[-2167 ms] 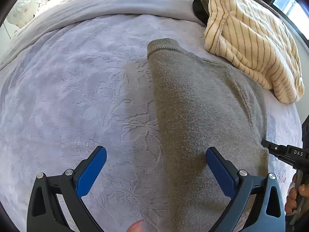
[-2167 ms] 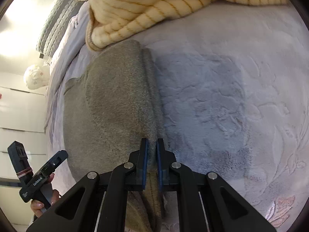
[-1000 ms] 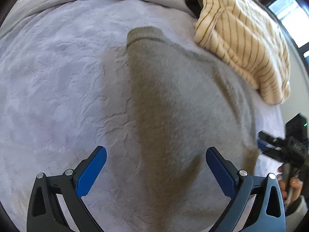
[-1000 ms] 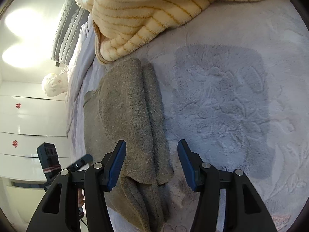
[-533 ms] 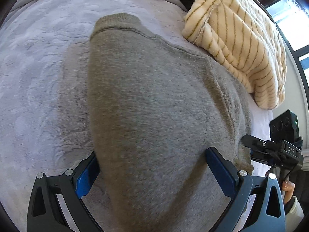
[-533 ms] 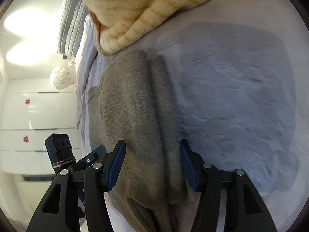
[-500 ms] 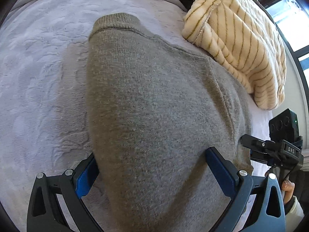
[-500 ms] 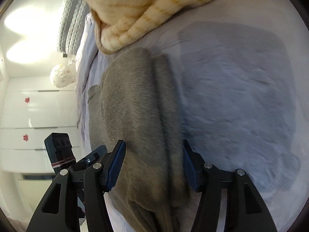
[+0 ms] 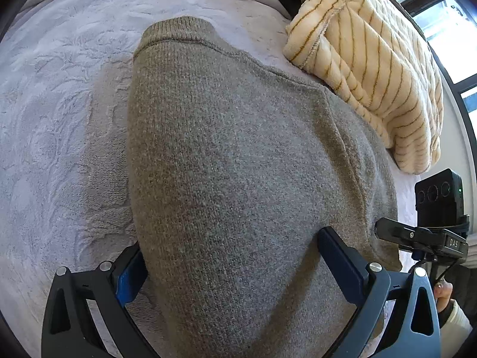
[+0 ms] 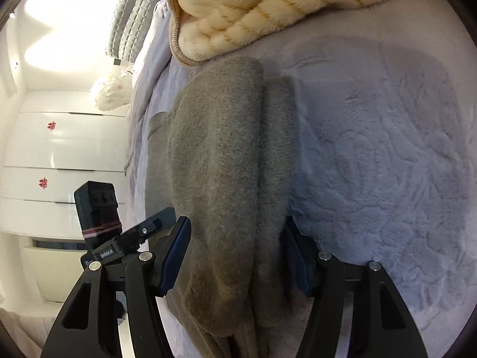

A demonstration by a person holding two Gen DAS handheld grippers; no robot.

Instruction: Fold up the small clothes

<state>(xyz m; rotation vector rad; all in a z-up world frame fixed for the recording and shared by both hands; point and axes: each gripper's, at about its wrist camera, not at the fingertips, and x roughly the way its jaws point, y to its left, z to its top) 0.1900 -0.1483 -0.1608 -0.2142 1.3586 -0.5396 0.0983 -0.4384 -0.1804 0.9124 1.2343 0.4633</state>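
A folded grey sweater lies on the lavender bedspread, its ribbed hem at the far end. My left gripper is open wide and straddles the sweater's near end; the cloth hides part of its left finger. In the right wrist view the sweater shows a doubled long edge. My right gripper straddles that edge at the near end. Its jaws are opening, with the folded layers between the blue pads, which do not clamp them.
A cream blanket with tan stripes lies heaped just beyond the sweater's far right corner. A quilted grey pillow is at the head of the bed, with white cabinets beyond. A hand holds the right gripper.
The right gripper let go of the sweater's folded edge, opened and now straddles it. The left gripper shifted across and down, so the sweater's near end lies between its jaws.
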